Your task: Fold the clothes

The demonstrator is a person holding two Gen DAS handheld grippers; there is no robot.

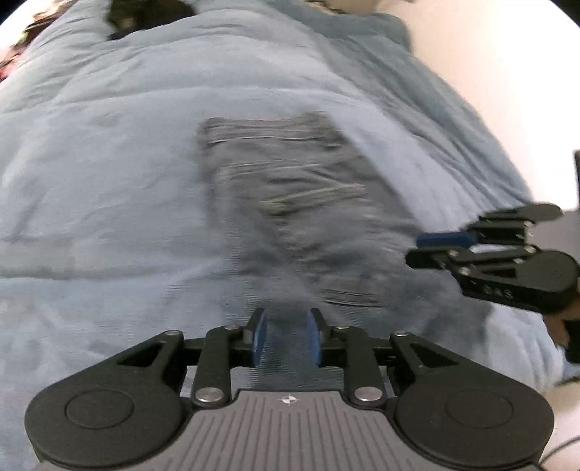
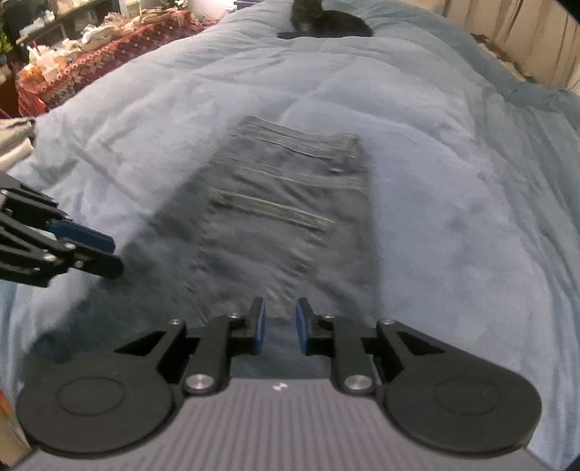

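A pair of grey jeans [image 1: 290, 203] lies folded into a flat rectangle on a light blue comforter [image 1: 108, 145]; both views are motion-blurred. My left gripper [image 1: 287, 320] hovers at the jeans' near edge, its blue pads a little apart with only fabric showing behind the gap. In the right wrist view the jeans [image 2: 290, 203] stretch away from my right gripper [image 2: 280, 309], which is also slightly open and holds nothing. Each gripper shows in the other's view: the right gripper [image 1: 415, 250] beside the jeans' right side, the left gripper [image 2: 114, 253] off their left side.
The comforter [image 2: 453, 217] covers the whole bed. A dark shape [image 2: 326, 21] rests at the far end. A cluttered table with a red patterned cloth [image 2: 108, 47] stands beyond the left side, and curtains [image 2: 525, 43] hang at the far right. A hand [image 1: 565, 326] grips the right tool.
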